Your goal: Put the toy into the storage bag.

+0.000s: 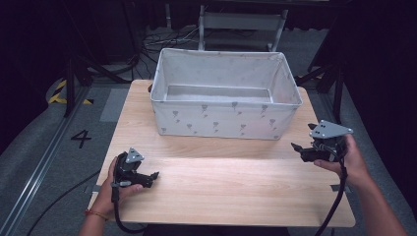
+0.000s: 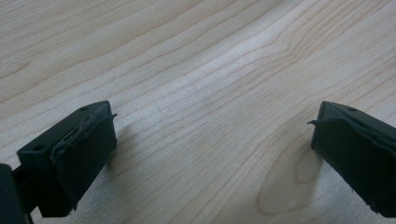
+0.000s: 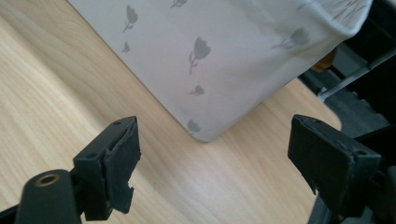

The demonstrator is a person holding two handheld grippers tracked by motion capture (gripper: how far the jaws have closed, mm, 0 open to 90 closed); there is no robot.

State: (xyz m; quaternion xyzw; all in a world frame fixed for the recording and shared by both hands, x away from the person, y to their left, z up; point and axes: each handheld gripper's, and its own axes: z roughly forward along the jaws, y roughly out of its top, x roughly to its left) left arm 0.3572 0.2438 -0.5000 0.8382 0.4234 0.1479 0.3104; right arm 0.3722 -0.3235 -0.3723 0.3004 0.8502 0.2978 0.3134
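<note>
A white fabric bin (image 1: 225, 118) with a grey flower print stands at the back of the wooden table (image 1: 226, 191); its inside looks bare. My left gripper (image 1: 153, 178) rests low over the table's front left, held in a hand, jaws wide open with bare wood (image 2: 210, 140) between them. My right gripper (image 1: 296, 149) hovers at the right edge of the table, near the bin's front right corner (image 3: 198, 135), open and holding nothing. In the right gripper view the bin's printed wall (image 3: 210, 56) fills the space ahead of the jaws.
A pale chair (image 1: 241, 24) and cables (image 1: 167, 39) sit behind the table on the dark floor. A black cable (image 1: 334, 206) trails from the right gripper across the table's front right corner. Floor rails (image 1: 34, 167) run along the left.
</note>
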